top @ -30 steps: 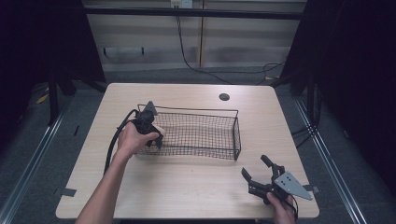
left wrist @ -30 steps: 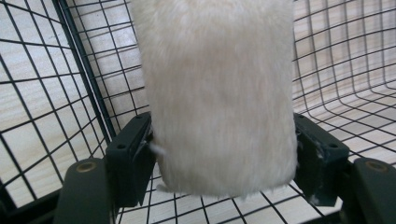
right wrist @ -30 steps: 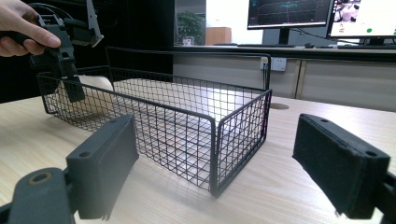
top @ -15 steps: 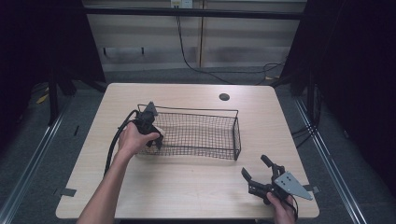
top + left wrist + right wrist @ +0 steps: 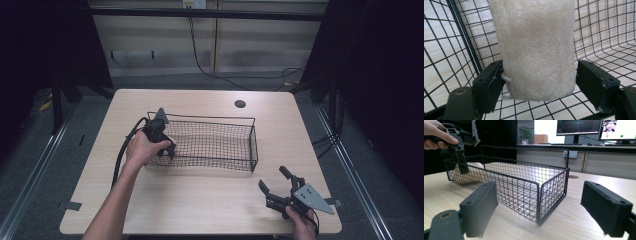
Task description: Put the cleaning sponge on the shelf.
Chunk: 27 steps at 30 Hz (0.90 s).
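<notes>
Wire basket [image 5: 524, 192] between spread fingers [image 5: 480, 207].

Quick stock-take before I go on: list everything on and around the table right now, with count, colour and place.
wire basket: one, black, middle of table.
loofah sponge: one, cream, inside the basket's left end, between the left jaws.
table: one, light wood, round dark hole near far edge.
left gripper: one, black, at the basket's left end; jaws have just been opening, right pad off the sponge.
right gripper: one, black, near right corner, open, empty.

Cream loofah [image 5: 536, 47], black mesh basket [image 5: 220, 145]
</notes>
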Motion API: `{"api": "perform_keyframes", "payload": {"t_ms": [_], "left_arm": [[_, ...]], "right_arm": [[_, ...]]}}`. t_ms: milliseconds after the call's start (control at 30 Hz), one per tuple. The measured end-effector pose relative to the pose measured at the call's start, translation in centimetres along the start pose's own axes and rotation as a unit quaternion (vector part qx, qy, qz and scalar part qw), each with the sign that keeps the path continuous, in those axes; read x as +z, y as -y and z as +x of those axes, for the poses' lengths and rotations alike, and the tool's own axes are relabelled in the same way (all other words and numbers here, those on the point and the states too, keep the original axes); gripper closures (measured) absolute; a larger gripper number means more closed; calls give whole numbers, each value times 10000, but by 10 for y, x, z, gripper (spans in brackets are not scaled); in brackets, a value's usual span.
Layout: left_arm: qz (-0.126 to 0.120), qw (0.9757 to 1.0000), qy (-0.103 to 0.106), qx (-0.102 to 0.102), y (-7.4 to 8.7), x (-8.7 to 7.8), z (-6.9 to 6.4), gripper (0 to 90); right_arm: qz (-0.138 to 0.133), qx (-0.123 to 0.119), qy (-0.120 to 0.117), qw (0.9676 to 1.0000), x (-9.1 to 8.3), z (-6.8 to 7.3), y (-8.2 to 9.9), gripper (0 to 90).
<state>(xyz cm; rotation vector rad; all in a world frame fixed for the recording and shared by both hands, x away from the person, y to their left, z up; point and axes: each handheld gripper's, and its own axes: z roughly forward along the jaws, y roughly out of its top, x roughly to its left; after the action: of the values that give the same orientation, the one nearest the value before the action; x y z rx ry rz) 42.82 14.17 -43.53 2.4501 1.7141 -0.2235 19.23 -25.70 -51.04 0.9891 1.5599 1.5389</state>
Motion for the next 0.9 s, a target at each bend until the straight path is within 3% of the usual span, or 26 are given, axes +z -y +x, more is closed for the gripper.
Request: {"api": "perform_keyframes", "payload": {"t_ms": [167, 467, 900], "left_arm": [[-116, 9999, -10, -13, 1, -3, 1, 180], [-270, 9994, 191, 54, 5, -8, 7, 187], [-503, 9982, 280, 180, 10, -18, 9, 175]], "right_arm": [[1, -10, 3, 10000, 0, 0, 0, 130], [3, -9, 0, 10000, 0, 0, 0, 131], [4, -5, 3, 10000, 0, 0, 0, 131]]}}
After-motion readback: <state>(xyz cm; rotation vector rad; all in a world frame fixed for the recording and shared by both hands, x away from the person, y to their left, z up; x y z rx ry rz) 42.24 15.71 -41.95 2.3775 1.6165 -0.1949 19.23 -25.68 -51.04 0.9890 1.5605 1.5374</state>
